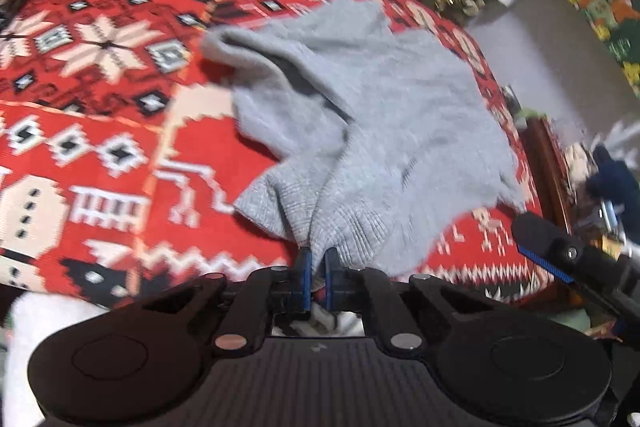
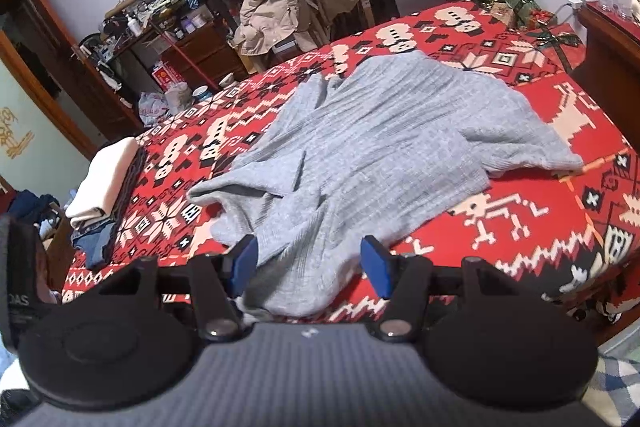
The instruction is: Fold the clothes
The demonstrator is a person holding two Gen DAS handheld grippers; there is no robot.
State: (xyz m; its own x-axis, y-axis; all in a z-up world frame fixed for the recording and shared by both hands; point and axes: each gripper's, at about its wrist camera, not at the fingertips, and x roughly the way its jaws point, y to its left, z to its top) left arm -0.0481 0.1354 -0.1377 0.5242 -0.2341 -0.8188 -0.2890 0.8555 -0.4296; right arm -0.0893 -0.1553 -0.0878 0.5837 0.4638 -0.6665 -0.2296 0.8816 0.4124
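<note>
- The grey knit sweater (image 2: 360,163) is lying crumpled across the middle of the right wrist view, on a red patterned blanket (image 2: 520,227), with 1 sleeve trailing toward the right edge of the frame.
- The left gripper (image 1: 316,259) is pinching the ribbed hem at the lower centre of the left wrist view; its 2 blue pads are nearly together with knit bunched between them.
- The right gripper (image 2: 316,263) is hovering with its jaws standing wide apart at the lower centre of its own view; sweater fabric is lying between the fingers, but the pads are not pressing on it.
- The step in hand seems to be getting 2 holds on the near hem so the garment can be spread flat.
- To do it well, the right gripper should probably be closing on a single layer of the hem, well apart from the left grip, not on the bunched folds.
- Pulling both holds apart evenly should be smoothing the wrinkles; tugging with only 1 hold risks dragging the whole sweater askew.
- A stack of folded clothes (image 2: 108,179) is sitting at the left of the right wrist view.
</note>
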